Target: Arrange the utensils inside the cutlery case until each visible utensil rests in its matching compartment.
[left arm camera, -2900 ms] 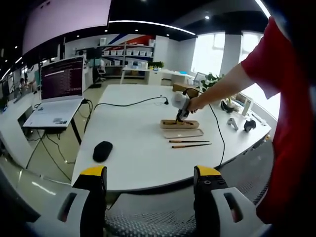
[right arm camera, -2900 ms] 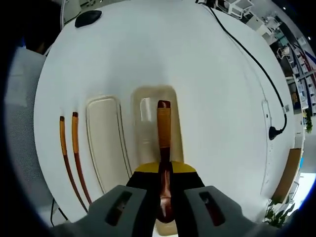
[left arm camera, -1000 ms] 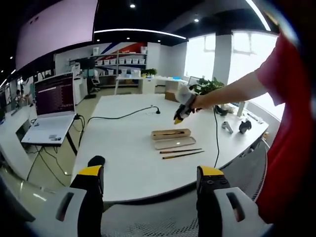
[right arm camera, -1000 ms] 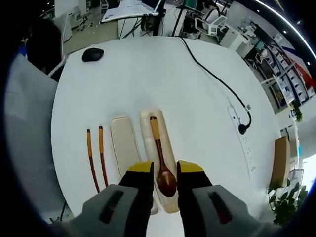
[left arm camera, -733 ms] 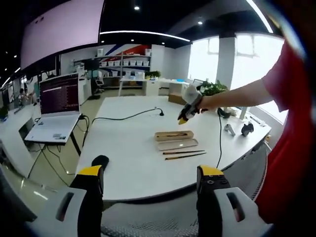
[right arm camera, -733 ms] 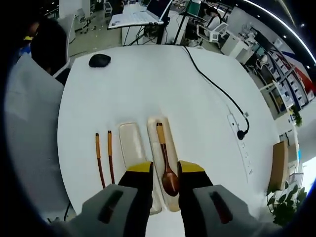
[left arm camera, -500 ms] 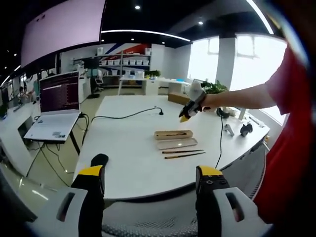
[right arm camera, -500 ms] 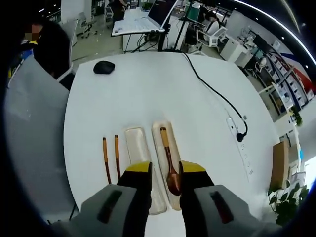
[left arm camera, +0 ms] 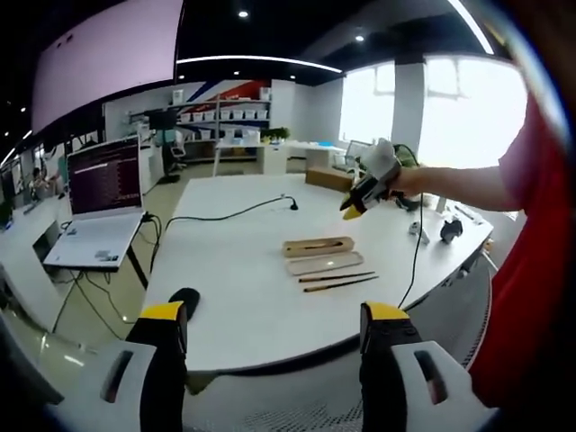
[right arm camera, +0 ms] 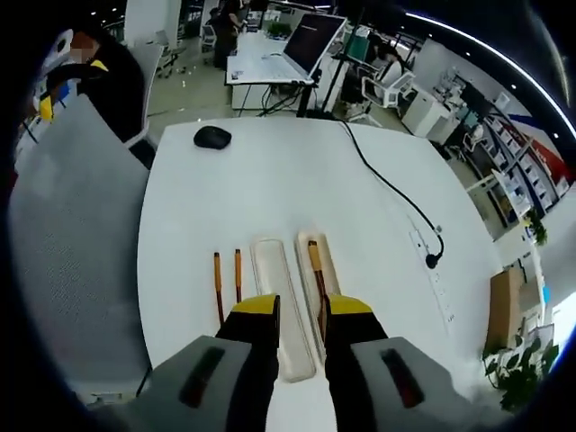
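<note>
Wooden spoon (right arm camera: 317, 274) — lengthwise in case (right arm camera: 329, 270)

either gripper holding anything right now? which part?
Nothing held. The right gripper is open, above the table; the spoon lies in the case. The left gripper is open and empty.

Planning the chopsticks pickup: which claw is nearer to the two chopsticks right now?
Right. The right claw hangs above the table beside the case, over the chopsticks. The left claw sits back beyond the table's near edge.
</note>
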`<act>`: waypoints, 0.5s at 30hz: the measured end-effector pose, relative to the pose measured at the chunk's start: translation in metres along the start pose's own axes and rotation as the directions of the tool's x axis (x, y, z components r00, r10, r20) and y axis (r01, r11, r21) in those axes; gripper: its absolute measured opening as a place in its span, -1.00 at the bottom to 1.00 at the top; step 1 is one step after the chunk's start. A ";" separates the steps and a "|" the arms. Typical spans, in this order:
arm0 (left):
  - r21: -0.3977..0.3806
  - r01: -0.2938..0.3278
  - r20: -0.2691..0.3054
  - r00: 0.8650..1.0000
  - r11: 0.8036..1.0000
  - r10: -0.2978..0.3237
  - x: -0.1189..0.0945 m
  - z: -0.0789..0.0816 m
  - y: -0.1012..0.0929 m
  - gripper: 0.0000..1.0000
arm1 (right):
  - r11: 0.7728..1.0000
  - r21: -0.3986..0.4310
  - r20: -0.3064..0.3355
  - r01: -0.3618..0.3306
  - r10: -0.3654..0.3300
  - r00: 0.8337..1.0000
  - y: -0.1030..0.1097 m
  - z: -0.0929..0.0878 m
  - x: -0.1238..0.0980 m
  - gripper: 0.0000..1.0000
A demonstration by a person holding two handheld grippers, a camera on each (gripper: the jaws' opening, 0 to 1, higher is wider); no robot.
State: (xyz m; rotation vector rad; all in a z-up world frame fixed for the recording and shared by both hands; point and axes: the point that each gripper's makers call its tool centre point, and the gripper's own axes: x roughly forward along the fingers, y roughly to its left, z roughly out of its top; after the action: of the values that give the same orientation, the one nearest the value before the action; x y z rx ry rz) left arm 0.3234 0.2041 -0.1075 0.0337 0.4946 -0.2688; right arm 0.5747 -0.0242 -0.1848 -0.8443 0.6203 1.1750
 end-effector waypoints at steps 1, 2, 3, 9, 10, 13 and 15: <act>0.001 0.003 -0.001 1.000 1.000 -0.003 0.000 0.000 -0.001 0.61 | 1.000 0.006 0.007 -0.002 0.002 1.000 0.003 0.001 -0.003 -0.67; 0.000 0.007 -0.002 1.000 1.000 -0.007 0.001 0.000 -0.002 0.61 | 1.000 0.009 0.010 -0.003 0.003 1.000 0.004 0.001 -0.003 -0.65; 0.001 0.009 -0.002 1.000 1.000 -0.009 0.002 0.000 -0.002 0.61 | 0.999 0.032 0.024 -0.013 0.012 1.000 0.007 0.003 -0.005 -0.63; -0.019 -0.019 -0.006 1.000 1.000 0.019 0.002 -0.001 0.003 0.69 | 0.993 0.107 0.086 -0.040 0.031 0.996 0.026 0.004 -0.007 -0.49; -0.045 -0.043 -0.001 0.999 0.998 0.043 0.001 -0.001 0.006 0.79 | 0.994 0.106 0.091 -0.038 0.029 0.995 0.027 0.004 -0.007 -0.50; -0.060 -0.048 0.007 0.999 0.997 0.048 -0.003 -0.001 0.011 0.88 | 0.992 0.121 0.089 -0.028 0.018 0.996 0.031 0.001 -0.007 -0.52; -0.056 -0.047 0.003 0.999 0.997 0.047 -0.005 -0.002 0.011 0.87 | 0.991 0.133 0.097 -0.012 -0.001 0.995 0.033 -0.001 -0.008 -0.54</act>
State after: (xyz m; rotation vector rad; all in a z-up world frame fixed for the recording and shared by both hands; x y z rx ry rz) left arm 0.3207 0.2161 -0.1075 -0.0100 0.4964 -0.2089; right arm 0.5411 -0.0245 -0.1865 -0.6686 0.6143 1.1588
